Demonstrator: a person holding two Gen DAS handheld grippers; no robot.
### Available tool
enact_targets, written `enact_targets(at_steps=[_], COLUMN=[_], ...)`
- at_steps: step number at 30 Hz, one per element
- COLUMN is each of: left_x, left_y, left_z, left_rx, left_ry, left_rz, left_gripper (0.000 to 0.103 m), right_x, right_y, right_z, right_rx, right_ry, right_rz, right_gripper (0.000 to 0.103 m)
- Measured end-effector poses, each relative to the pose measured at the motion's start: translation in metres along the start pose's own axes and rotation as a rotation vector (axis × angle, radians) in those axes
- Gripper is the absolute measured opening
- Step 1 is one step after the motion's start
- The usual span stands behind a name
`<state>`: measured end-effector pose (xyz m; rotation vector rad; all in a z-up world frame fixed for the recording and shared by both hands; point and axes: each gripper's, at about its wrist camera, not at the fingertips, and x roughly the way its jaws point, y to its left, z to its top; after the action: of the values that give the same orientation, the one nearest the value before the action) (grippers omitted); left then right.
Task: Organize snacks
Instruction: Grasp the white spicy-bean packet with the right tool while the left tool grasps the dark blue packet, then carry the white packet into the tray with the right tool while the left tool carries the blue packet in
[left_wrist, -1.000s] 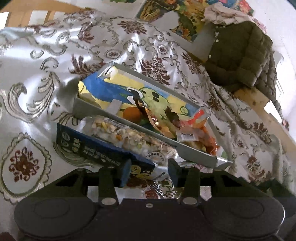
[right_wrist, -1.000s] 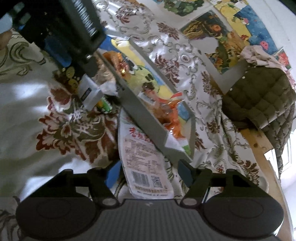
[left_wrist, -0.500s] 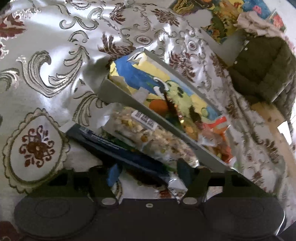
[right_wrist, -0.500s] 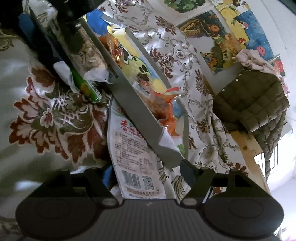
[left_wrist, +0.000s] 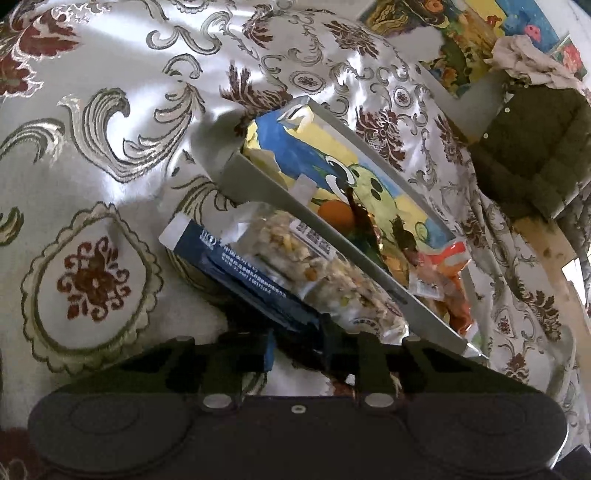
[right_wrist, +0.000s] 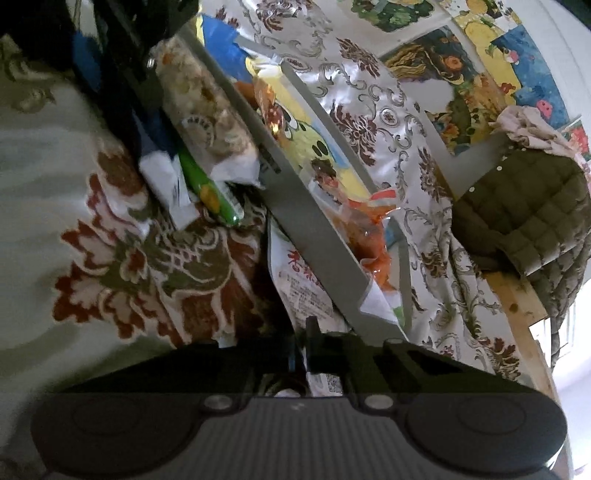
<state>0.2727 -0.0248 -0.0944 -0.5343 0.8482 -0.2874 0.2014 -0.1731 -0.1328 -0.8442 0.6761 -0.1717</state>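
Satin cloth (left_wrist: 110, 155) with scrolls and dark red flowers covers the worktop, and a quilted olive jacket (left_wrist: 532, 147) hangs at two o'clock. Across the middle lies a grey tray (left_wrist: 332, 236) lined with a cartoon picture, orange snack packets (left_wrist: 447, 273) at its near end. Outside its near wall lies a navy-edged nut bag (left_wrist: 258, 273); the left claw (left_wrist: 297, 349) has just been closing, clenched on that bag's near end. At five o'clock of the tray, a white packet with red print (right_wrist: 303, 291) lies against the tray's wall; the right claw (right_wrist: 301, 354) has just snapped closed, grasping its near edge.
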Motion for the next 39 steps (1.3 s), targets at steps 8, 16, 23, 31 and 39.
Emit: enact_targets(at_steps=[8,16,23,31,39], left_x=[-0.021,-0.048,-0.066,-0.077,-0.081], left_y=[-0.014,-0.029,-0.042,-0.051,-0.058], left_z=[-0.012,-0.024,-0.031,-0.028,-0.009], left_rx=[0.023,0.109,0.169,0.188,0.192], left_ry=[0.005,-0.024,-0.079,-0.136,-0.2], left_rz=[-0.026,-0.029,-0.021,-0.073,-0.134], left_gripper=[0.014,0.009,0.008,0.008,0.008], right_x=[-0.035,-0.072,-0.096,-0.116,-0.11], right_y=[-0.018,-0.028,-0.025,-0.028,-0.036], right_z=[0.002,-0.004,-0.011,-0.01,0.001], right_rx=[0.116,0.113,0.1,0.089,0.097], right_ry=[-0.016,-0.102,-0.151,-0.249,-0.33], right_rz=[0.131,0.123,0.094,0.004,-0.086], right_gripper=[0.005,0.0,0.0,0.0,0.001])
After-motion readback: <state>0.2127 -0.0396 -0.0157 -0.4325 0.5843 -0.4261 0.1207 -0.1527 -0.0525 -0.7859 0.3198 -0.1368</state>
